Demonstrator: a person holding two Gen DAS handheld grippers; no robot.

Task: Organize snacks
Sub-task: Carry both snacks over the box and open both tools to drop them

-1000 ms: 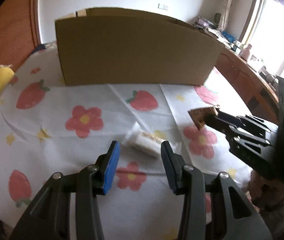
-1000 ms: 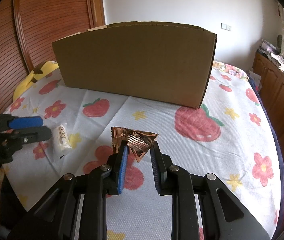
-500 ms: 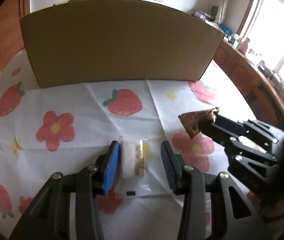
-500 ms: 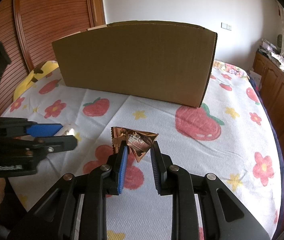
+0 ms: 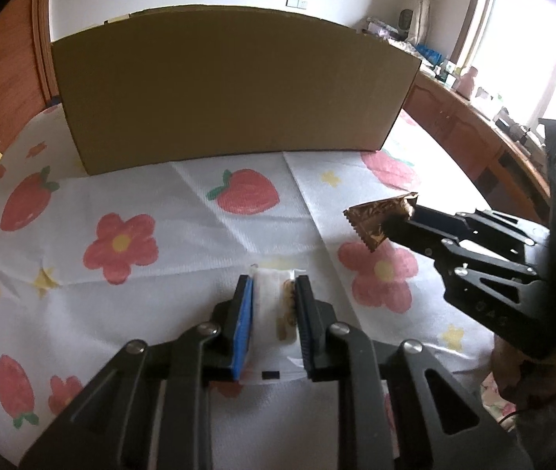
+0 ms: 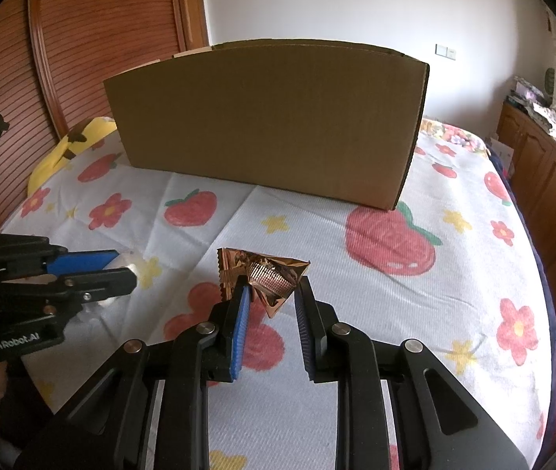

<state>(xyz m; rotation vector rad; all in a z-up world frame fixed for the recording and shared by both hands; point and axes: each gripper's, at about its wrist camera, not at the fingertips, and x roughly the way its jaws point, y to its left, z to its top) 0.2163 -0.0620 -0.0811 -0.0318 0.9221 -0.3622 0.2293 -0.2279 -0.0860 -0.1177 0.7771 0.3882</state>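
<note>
— So where do the snacks sit right now?

— One, a white snack packet (image 5: pixel 274 305), lies flat on the strawberry-print cloth (image 5: pixel 183 243), in front of the cardboard box (image 5: pixel 234 86). The left gripper (image 5: pixel 274 299) has come down over it and its jaws are closing, with the packet between the pads and both pads already against its sides. The other, a copper foil snack (image 6: pixel 264 278), is up off the cloth, pinched in the right gripper (image 6: pixel 270 293), whose jaws are closed on its lower corner.

— How do you reckon the white one handles?

— Light, I'd say, and soft. The wrapper looks like thin film with a slack, clear tail towards the camera, so it will crumple before it resists. Whatever is inside looks like a small bar or biscuit, so a hard squeeze could crack it.

— Where to hold it, then?

— Across the filled middle, where the pads are now, not on the empty sealed end, which would likely fold and slide out.

— And the foil one?

— Glossy and crinkly, probably slippery. It's held by a corner only, so it may swing or slip on the way to the box. The box interior is hidden from both views.
</note>
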